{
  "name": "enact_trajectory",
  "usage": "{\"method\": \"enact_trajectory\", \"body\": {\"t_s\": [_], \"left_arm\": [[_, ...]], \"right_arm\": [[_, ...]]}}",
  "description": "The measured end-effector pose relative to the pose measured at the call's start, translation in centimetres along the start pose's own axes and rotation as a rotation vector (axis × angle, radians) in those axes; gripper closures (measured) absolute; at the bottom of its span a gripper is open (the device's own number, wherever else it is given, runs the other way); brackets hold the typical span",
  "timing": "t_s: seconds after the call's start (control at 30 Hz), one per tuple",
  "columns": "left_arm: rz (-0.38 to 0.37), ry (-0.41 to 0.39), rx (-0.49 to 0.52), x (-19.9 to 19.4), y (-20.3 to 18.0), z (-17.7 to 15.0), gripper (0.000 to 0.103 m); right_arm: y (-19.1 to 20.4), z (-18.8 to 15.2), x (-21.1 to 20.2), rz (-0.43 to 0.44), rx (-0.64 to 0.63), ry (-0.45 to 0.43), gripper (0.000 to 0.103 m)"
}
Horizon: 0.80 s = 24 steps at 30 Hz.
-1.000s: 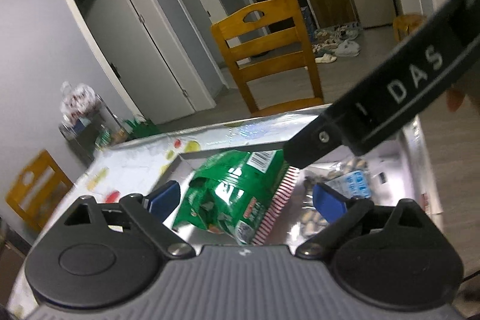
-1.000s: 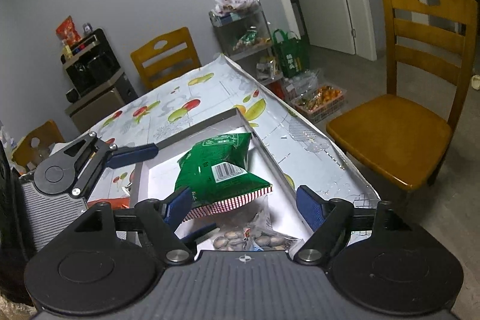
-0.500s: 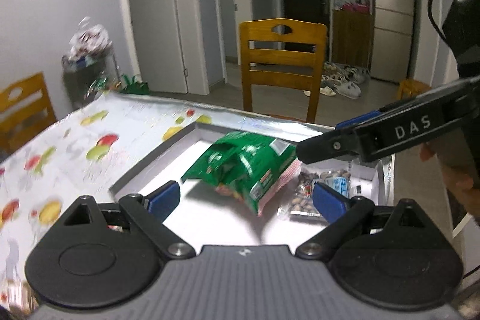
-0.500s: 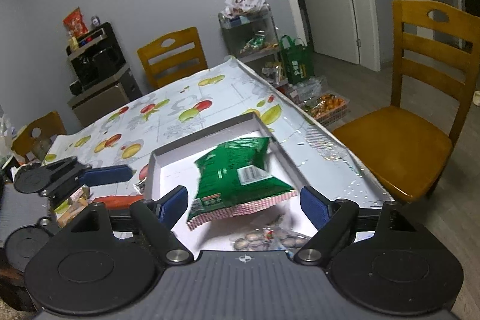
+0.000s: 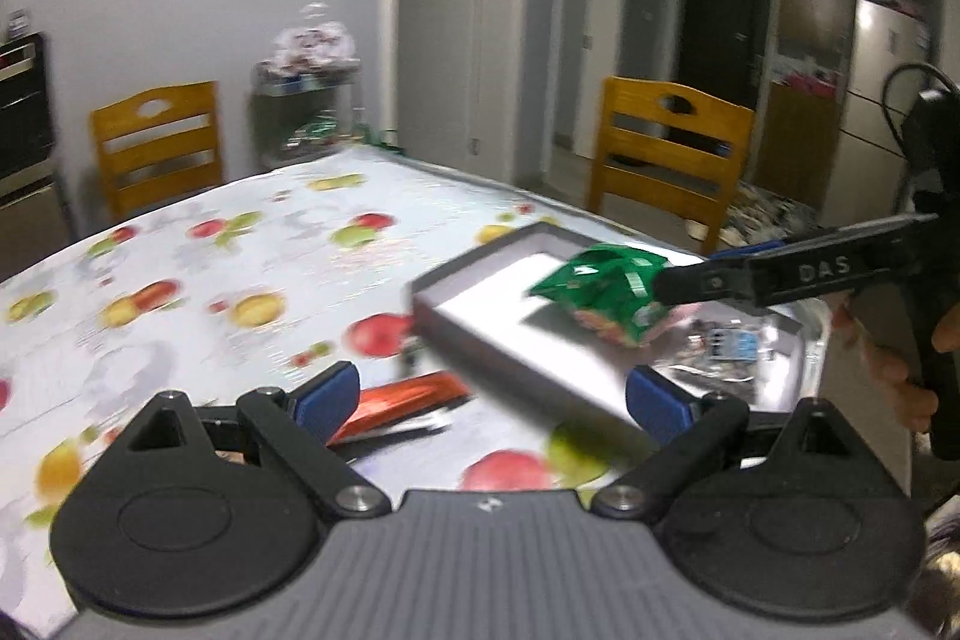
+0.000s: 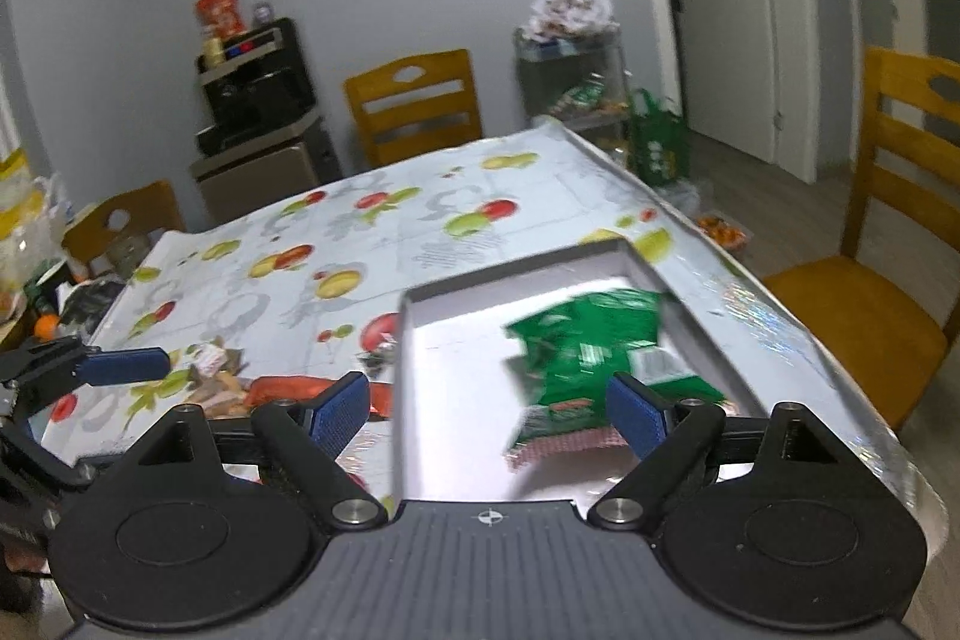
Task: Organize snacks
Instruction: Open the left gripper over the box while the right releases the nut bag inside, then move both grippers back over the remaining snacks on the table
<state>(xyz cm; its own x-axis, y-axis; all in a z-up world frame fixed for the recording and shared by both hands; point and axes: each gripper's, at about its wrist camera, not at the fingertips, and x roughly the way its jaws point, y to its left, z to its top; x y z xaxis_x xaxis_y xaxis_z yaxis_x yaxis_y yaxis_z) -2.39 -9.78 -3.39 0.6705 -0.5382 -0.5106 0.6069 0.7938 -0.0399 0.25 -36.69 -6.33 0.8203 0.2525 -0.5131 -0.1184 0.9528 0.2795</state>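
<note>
Right gripper [image 6: 489,409], jaws spread wide and just lately opening further, with nothing pressed between its blue pads [image 6: 636,415]; the green snack bag [image 6: 591,352] lies beyond them inside the shallow white tray [image 6: 456,388], toward its right wall, blurred. Left gripper [image 5: 492,397], jaws likewise apart and empty, hangs over the fruit-print tablecloth [image 5: 198,292] just left of the tray, with an orange-red snack packet [image 5: 402,400] lying flat on the cloth between its fingers. A clear packet of small snacks [image 5: 729,349] rests in the tray beside the green bag. In the left wrist view a hand [image 5: 900,370] grips the right tool's handle. Wooden chairs [image 6: 894,232] stand around the table.
</note>
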Motion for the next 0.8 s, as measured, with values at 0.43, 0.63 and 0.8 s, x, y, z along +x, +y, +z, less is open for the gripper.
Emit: {"method": "enact_trajectory", "body": {"t_s": [0.43, 0.63, 0.8], "left_arm": [[0.217, 0.062, -0.102, -5.3, 6.6, -5.6, 0.006], [0.243, 0.083, -0.108, -4.5, 7.2, -6.2, 0.006], [0.278, 0.098, -0.125, -1.7, 7.4, -5.3, 0.006]], "right_arm": [[6.7, -1.6, 1.9, 0.109, -0.182, 0.059, 0.015], [8.9, -2.4, 2.8, 0.147, -0.254, 0.093, 0.015], [10.5, -3.9, 3.9, 0.156, -0.327, 0.138, 0.015]]}}
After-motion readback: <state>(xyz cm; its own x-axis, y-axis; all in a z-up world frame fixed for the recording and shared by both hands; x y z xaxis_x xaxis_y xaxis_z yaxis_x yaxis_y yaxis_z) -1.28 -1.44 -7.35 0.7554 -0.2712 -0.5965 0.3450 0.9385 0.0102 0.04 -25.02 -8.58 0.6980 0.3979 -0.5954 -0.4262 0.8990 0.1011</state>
